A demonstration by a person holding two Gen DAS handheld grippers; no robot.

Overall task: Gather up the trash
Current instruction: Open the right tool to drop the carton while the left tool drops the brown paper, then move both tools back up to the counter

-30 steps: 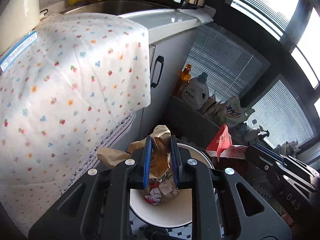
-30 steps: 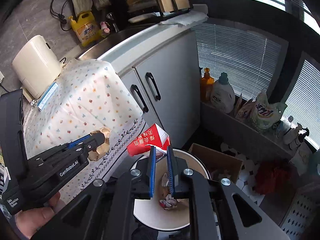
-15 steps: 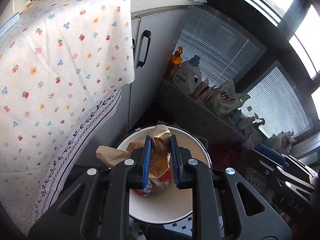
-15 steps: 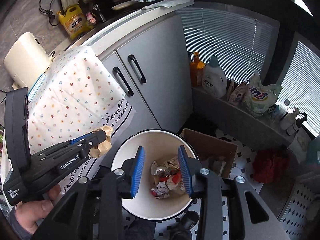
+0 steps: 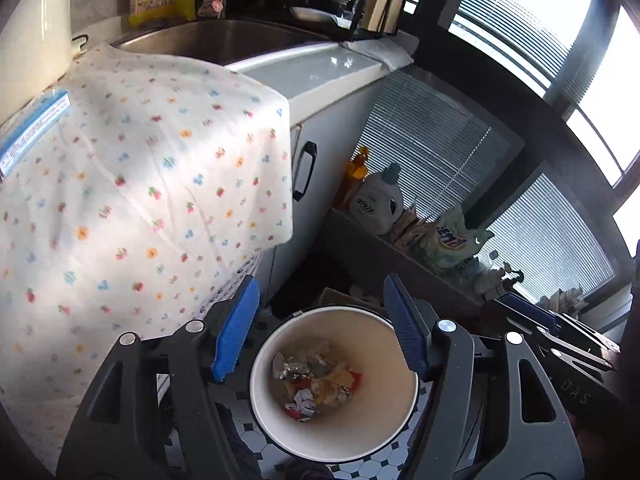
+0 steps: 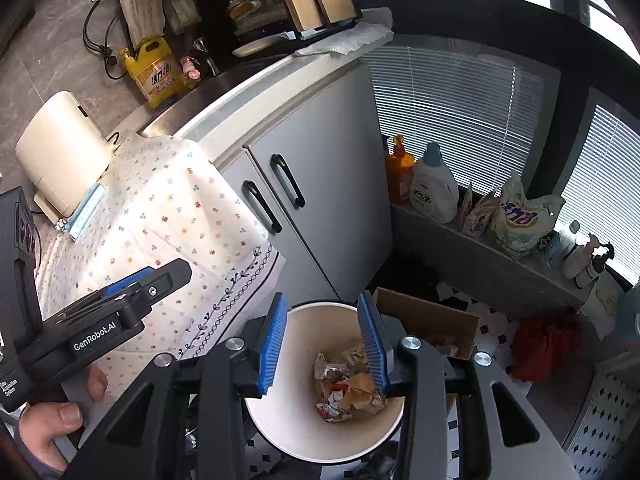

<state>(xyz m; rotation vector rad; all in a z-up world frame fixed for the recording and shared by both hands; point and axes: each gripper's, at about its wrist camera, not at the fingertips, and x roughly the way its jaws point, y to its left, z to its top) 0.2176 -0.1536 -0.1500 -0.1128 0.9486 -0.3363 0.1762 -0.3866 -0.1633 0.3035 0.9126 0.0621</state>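
Observation:
A white trash bin (image 5: 280, 420) stands on the tiled floor below both grippers, with crumpled wrappers and brown paper (image 5: 316, 384) lying at its bottom. My left gripper (image 5: 320, 284) hangs above the bin; its jaws are opening wide and nothing is between them. My right gripper (image 6: 322, 300) hovers over the same bin (image 6: 304, 344). Its jaws are also opening and hold nothing, and the trash pile (image 6: 348, 384) shows through the gap. The left gripper (image 6: 136, 292) also shows from the side in the right wrist view, held by a hand.
A flowered cloth (image 5: 140, 184) drapes over the surface at left, beside grey cabinet doors (image 6: 320, 184) under a sink counter. A cardboard box (image 6: 428, 316) sits behind the bin. Detergent bottles (image 6: 434, 184) line a low ledge, and a red cloth (image 6: 544, 344) lies on the floor.
The left gripper opened and the crumpled brown paper fell into the bin. The right gripper let go of the red and white carton and opened further. Both grippers rose slightly.

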